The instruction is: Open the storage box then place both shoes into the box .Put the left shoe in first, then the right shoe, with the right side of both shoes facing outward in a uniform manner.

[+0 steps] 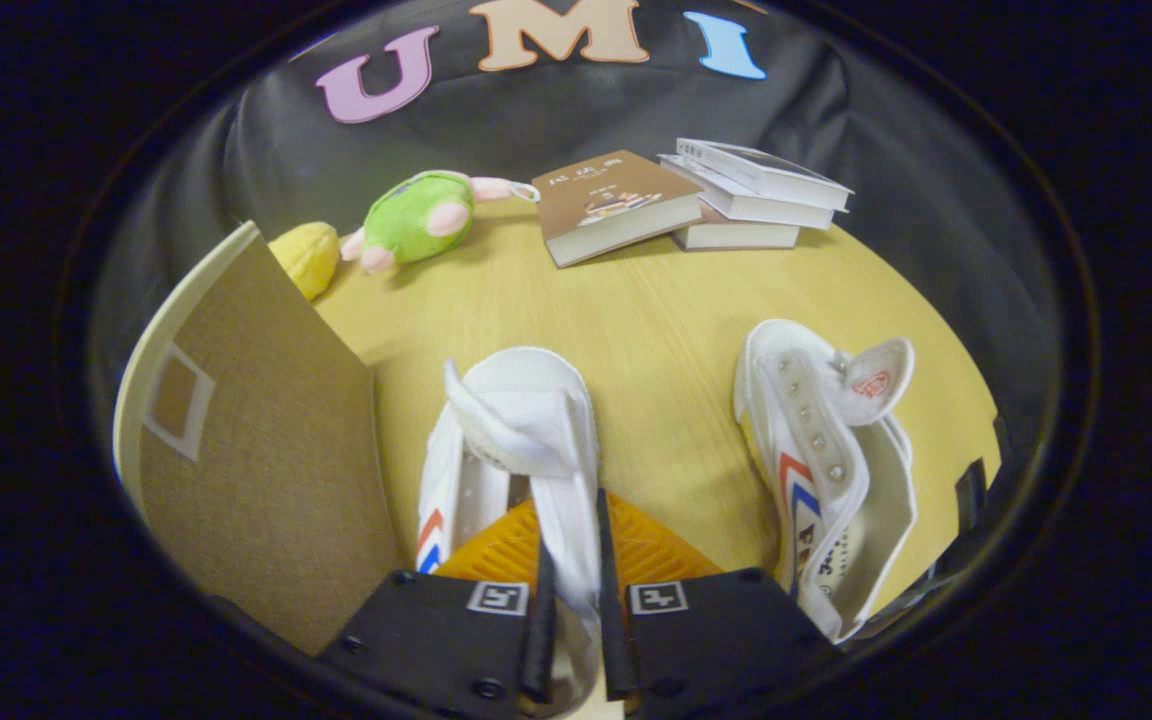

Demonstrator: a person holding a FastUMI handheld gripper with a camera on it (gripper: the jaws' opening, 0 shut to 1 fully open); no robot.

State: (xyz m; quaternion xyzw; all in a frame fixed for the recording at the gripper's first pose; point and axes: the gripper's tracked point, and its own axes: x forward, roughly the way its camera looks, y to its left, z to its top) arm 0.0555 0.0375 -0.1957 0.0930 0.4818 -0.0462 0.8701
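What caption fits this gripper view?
Gripper shut on white canvas shoe beside the tan storage box; second white shoe on yellow table.

White shoe (521, 420) with orange insole, its side wall pinched between tool (576, 640) fingers. Second white shoe (821, 470) lies tilted on counter (656, 330) beside it. Storage box (256, 440) lid stands raised beside the held shoe.

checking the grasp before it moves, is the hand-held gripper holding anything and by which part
Yes: the hand-held gripper is shut on the white sneaker between its fingers, pinching the side wall of the upper by the shoe opening.
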